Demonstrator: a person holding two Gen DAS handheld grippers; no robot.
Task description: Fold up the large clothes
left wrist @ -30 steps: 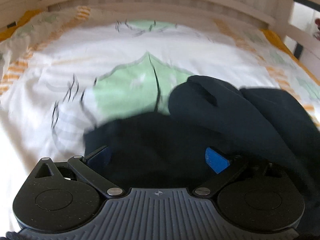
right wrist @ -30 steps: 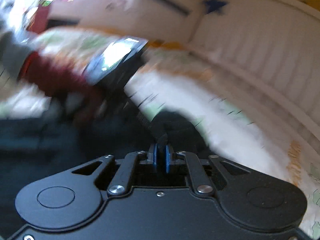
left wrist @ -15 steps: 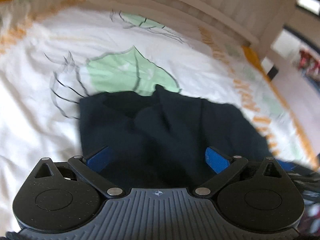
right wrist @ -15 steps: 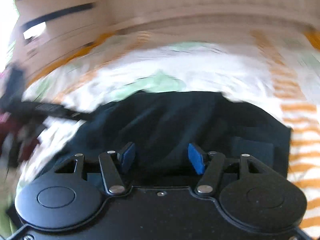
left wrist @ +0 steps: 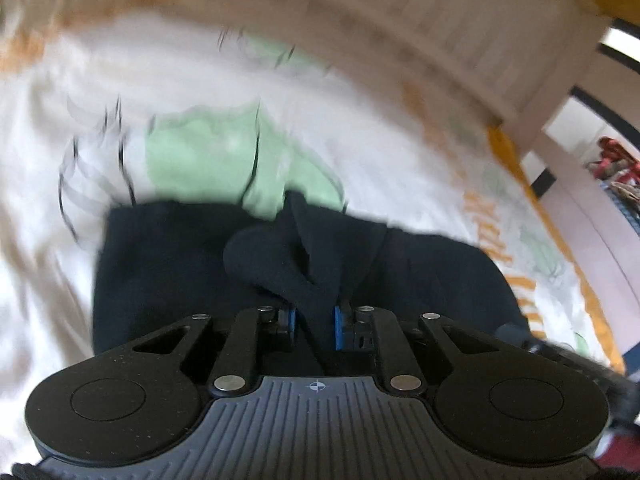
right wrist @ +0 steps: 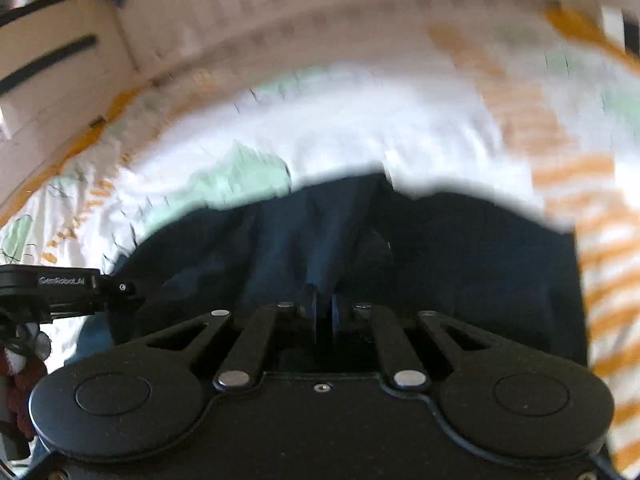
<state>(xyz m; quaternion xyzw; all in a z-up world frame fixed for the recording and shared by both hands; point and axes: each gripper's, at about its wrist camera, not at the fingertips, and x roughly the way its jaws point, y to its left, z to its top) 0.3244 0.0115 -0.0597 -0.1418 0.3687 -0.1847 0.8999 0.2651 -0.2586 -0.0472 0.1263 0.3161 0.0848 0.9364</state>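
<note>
A dark navy garment [left wrist: 420,272] lies bunched on the printed bed sheet [left wrist: 192,80]. In the left wrist view a raised fold of it [left wrist: 280,264] runs down between the blue pads [left wrist: 335,326]. My left gripper [left wrist: 314,320] is closing and pinches that fold. In the right wrist view the same garment [right wrist: 460,260] fills the middle. My right gripper [right wrist: 324,314] is closing, its pads almost together with dark cloth caught between them. The left gripper's body [right wrist: 60,284] shows at that view's left edge, beside the garment.
The sheet [right wrist: 400,128] is white with green leaf shapes and orange stripes. A white slatted bed rail [left wrist: 440,24] curves along the far side. Beyond the bed's right corner are red items [left wrist: 616,160] on the floor side.
Both grippers stood open over the garment half a second ago; now each has shut on dark cloth. The left one has lifted a fold between its pads. The right view has rolled level.
</note>
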